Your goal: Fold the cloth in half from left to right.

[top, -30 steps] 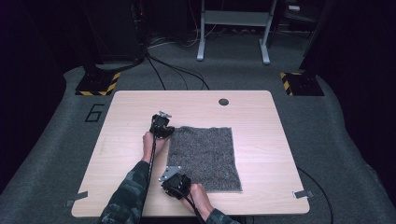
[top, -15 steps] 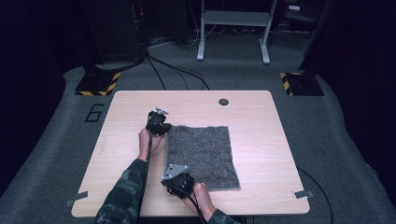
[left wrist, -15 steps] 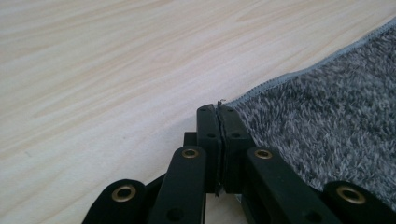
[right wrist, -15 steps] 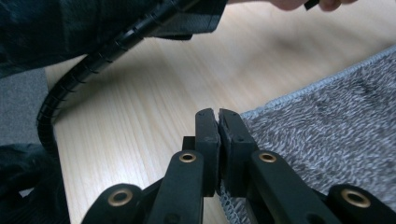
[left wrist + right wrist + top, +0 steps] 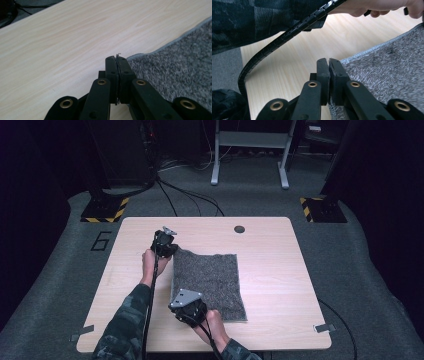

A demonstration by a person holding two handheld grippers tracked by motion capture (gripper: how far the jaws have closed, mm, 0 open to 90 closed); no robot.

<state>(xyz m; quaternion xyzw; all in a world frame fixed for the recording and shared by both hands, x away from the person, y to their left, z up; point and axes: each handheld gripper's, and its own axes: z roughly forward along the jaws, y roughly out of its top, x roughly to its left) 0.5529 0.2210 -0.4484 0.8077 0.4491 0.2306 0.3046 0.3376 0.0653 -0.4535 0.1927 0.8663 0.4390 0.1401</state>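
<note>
While the square grey woven cloth is lying flat across the middle of the pale wooden table, its two left-hand corners are being pinched. At the cloth's far left corner the left gripper is pressing its black jaws together on the hemmed edge; in the left gripper view the jaws are meeting with only the thin fabric between them. At the cloth's near left corner the right gripper is clamping the fabric in the same way, its jaws nearly touching in the right gripper view. Left of the cloth a camouflage sleeve is stretching along the table, with a black ribbed cable trailing beside it. Beyond the cloth's far edge a small dark round hole is showing in the tabletop.
</note>
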